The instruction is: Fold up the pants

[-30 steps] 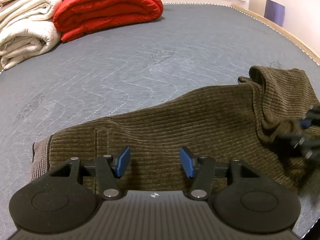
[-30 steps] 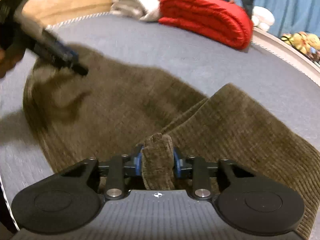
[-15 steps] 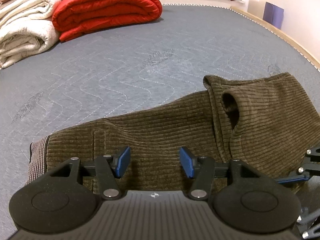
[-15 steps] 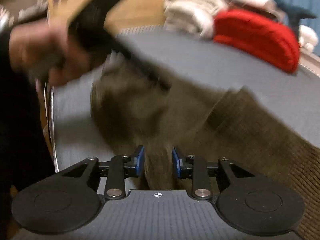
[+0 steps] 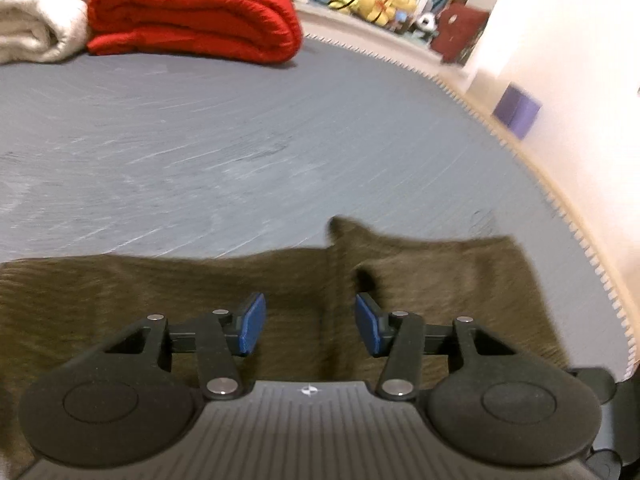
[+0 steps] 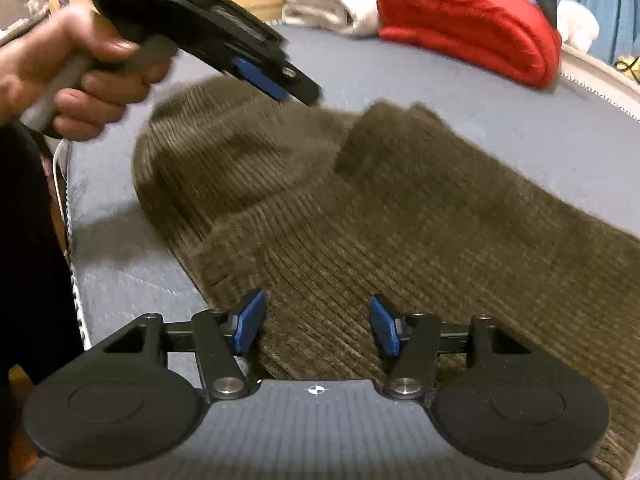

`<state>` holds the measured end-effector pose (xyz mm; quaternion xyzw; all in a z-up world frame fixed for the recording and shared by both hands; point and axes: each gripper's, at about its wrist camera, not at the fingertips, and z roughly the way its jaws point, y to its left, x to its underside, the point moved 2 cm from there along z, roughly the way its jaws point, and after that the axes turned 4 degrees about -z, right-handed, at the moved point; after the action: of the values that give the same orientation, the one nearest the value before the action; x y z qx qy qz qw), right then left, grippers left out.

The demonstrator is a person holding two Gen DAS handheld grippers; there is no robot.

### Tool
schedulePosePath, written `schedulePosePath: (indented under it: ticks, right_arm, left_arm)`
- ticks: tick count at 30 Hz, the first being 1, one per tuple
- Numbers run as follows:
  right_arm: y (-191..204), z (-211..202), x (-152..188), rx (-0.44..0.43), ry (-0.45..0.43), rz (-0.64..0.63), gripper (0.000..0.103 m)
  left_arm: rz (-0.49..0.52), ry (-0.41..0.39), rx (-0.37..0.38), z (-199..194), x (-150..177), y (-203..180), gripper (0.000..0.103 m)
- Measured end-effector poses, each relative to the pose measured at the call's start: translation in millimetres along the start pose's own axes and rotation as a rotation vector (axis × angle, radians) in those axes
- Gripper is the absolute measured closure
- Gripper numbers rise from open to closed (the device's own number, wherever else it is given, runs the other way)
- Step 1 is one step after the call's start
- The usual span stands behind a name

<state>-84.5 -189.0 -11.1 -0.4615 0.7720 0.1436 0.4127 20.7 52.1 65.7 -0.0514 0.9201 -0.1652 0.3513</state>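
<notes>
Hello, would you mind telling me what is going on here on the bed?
A person is folding brown corduroy pants on a grey mattress with two hand-held grippers. One end is already folded over the rest. Both the right gripper and the left gripper are open above the fabric, holding nothing. A red quilt and white blankets lie folded at the far end.

Ribbed corduroy pants point(image 6: 420, 220), matt
</notes>
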Motion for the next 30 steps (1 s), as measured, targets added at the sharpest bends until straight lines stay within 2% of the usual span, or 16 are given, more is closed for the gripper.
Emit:
schedulePosePath:
  ticks: [2,5,8,9,10,11,12,15,16,17,19,22,24,26,28,30]
  right_arm:
    - [-9,-16,0,-0.016,-0.051,0.068,0.041]
    - [-27,-33,3,0.061,-0.11,0.124,0.04]
    - [-49,-46,8,0.133,-0.15,0.219,0.04]
    - [-56,-51,11,0.154,-0.157,0.245,0.04]
    - [-61,-53,13,0.18,-0.166,0.268,0.04]
    - [-66,-57,16,0.214,-0.176,0.292,0.039]
    - [-71,-60,20,0.248,-0.183,0.315,0.038]
    - [-91,-67,31,0.364,-0.199,0.4,0.035]
    - [-97,-67,35,0.397,-0.202,0.431,0.033]
    - [-104,-68,40,0.43,-0.202,0.471,0.031]
    - [-119,-67,52,0.485,-0.182,0.548,0.027]
    - [-136,-57,66,0.533,-0.123,0.638,0.025]
    - [-141,-54,73,0.556,-0.083,0.687,0.025]
    - [-146,-53,81,0.561,-0.051,0.717,0.021]
    - [-148,-49,85,0.528,-0.032,0.742,0.018]
    - [-152,-43,89,0.475,-0.007,0.782,0.017]
  left_arm:
    - [-0.01,-0.01,0.04,6,-3,-8,0.051]
    - [-0.028,0.013,0.079,23,-5,-16,0.051]
    - [-0.047,0.055,0.076,42,-4,-20,0.051]
    - [-0.049,0.073,0.08,48,-3,-21,0.054]
    - [-0.05,0.081,0.092,53,-4,-22,0.065]
    - [-0.042,0.083,0.111,54,-6,-23,0.101]
    - [-0.013,0.065,0.122,49,-10,-28,0.1]
    - [0.034,-0.104,0.104,25,-24,-32,0.1]
    - [0.018,-0.124,0.097,25,-26,-30,0.1]
    - [0.004,-0.102,0.086,30,-26,-27,0.1]
    - [-0.01,-0.028,0.051,45,-21,-24,0.097]
    - [-0.013,-0.026,-0.039,52,-20,-20,0.075]
    - [-0.056,-0.013,-0.025,55,-21,-14,0.054]
    - [-0.094,0.053,0.024,66,-18,-10,0.043]
    - [-0.088,0.114,0.041,79,-12,-11,0.037]
    - [-0.048,0.118,0.024,86,-8,-15,0.033]
